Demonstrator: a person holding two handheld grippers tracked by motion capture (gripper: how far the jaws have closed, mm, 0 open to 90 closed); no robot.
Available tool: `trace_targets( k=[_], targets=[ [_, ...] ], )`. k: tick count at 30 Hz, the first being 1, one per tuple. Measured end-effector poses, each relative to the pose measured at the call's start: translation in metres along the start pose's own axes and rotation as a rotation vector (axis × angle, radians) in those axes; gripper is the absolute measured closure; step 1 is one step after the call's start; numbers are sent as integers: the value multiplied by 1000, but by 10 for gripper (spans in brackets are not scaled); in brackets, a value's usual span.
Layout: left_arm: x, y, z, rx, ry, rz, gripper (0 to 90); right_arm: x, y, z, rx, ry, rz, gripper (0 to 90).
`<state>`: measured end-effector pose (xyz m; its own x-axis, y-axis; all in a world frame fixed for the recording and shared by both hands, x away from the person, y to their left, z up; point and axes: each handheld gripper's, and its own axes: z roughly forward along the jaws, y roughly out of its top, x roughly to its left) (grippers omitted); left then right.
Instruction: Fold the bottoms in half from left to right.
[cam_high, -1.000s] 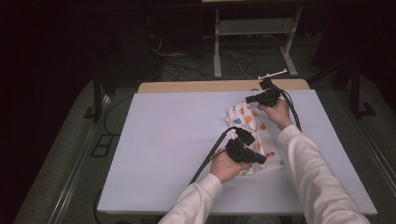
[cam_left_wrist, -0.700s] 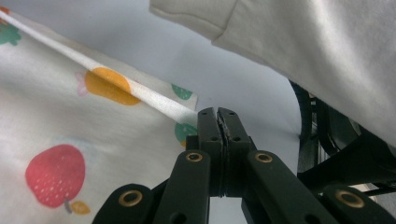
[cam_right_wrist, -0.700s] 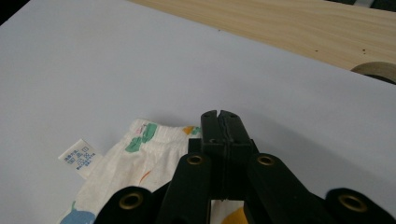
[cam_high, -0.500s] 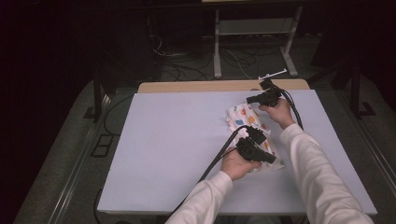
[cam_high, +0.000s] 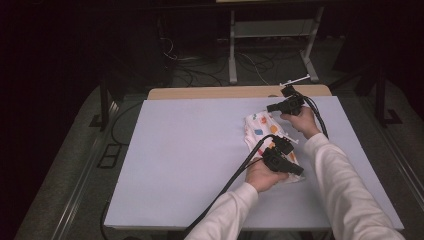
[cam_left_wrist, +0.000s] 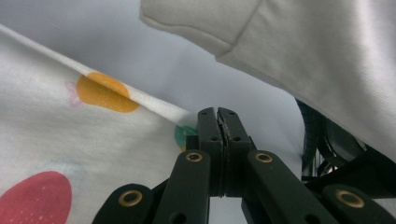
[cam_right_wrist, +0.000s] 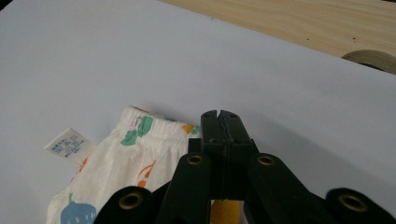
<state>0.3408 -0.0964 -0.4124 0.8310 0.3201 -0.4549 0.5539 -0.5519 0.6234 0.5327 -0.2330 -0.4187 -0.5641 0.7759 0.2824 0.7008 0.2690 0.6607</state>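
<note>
Both grippers are seen with their jaws pressed together. At the left gripper (cam_left_wrist: 218, 122) the edge of the printed cloth (cam_high: 270, 137) lies against the closed tips; whether a fold of the fabric is pinched between them cannot be told from its own view. At the right gripper (cam_right_wrist: 219, 123) the elastic band of the cloth is met by the closed tips in the same way, and a pinch cannot be confirmed there either.

The cloth is a small white garment printed with coloured fruit shapes (orange, red, green and blue ones are seen). It is spread flat on the right part of the table, between the two hands. A white label (cam_right_wrist: 70, 143) sticks out at its side in the right gripper view.

In the high view the left gripper (cam_high: 292, 169) is placed at the near end of the cloth and the right gripper (cam_high: 272, 107) at the far end. The cloth rests on a pale lilac sheet (cam_high: 190, 150), by which most of the wooden table (cam_high: 215, 93) is covered. White sleeves (cam_high: 350, 200) are worn on both forearms. No container is seen on the table.
</note>
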Motion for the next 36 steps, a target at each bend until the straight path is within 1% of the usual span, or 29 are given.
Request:
trace_targets(
  k=[2, 4, 7, 9, 13, 17, 18, 19, 20, 21, 22, 23, 24, 26, 28, 29, 30, 32, 33, 35, 36],
  targets=[
    [1, 0, 3, -3, 2, -4, 891, -1, -1, 0, 1, 0, 0, 882],
    [2, -1, 5, 7, 8, -6, 891, -1, -2, 1, 1, 0, 5, 881],
    [4, -2, 8, 9, 14, -10, 891, -1, -3, 1, 2, -1, 0, 881],
    [6, -2, 10, 1, 15, -15, 891, 0, -3, 1, -1, -2, -1, 881],
    [11, -2, 15, -11, 15, -39, 891, -1, -4, 0, -4, -4, -6, 881],
    [12, -4, 21, -14, -14, -48, 882, -1, -5, -1, -4, -1, -3, 871],
    [12, -4, 22, -16, -28, -50, 871, -1, -6, -1, -3, 0, 4, 849],
    [12, -4, 22, -20, -40, -53, 817, -1, -7, -3, -6, -8, 4, 772],
    [11, -5, 22, -26, -37, -50, 761, 0, -7, -4, -14, -26, -2, 700],
    [11, -5, 21, -44, -32, -47, 694, 1, -8, -5, -21, -40, -8, 638],
    [10, -5, 20, -58, -27, -47, 632, 1, -9, -6, -29, -47, -4, 575],
    [9, -4, 18, -62, -21, -47, 586, 1, -9, -8, -37, -47, 1, 528],
    [9, -4, 17, -67, -13, -46, 535, 2, -9, -9, -42, -50, 7, 442],
    [10, -4, 14, -79, -3, -40, 450, 3, -10, -13, -46, -50, 5, 318],
    [12, -4, 9, -99, 2, -39, 397, 5, -10, -16, -58, -39, -3, 208],
    [13, -4, 6, -116, 1, -42, 377, 6, -11, -18, -66, -37, -5, 165],
    [14, -5, 2, -130, 2, -44, 357, 8, -11, -21, -79, -39, -7, 143],
    [17, -5, -5, -149, 10, -34, 305, 9, -12, -26, -110, -31, 4, 132],
    [19, -5, -8, -164, 18, -25, 274, 9, -13, -28, -121, -25, 8, 108],
    [21, -5, -16, -186, 47, -7, 205, 10, -14, -31, -127, -22, 18, 28],
    [21, -5, -19, -190, 62, -1, 165, 10, -15, -33, -133, -24, 25, 5]
  ],
)
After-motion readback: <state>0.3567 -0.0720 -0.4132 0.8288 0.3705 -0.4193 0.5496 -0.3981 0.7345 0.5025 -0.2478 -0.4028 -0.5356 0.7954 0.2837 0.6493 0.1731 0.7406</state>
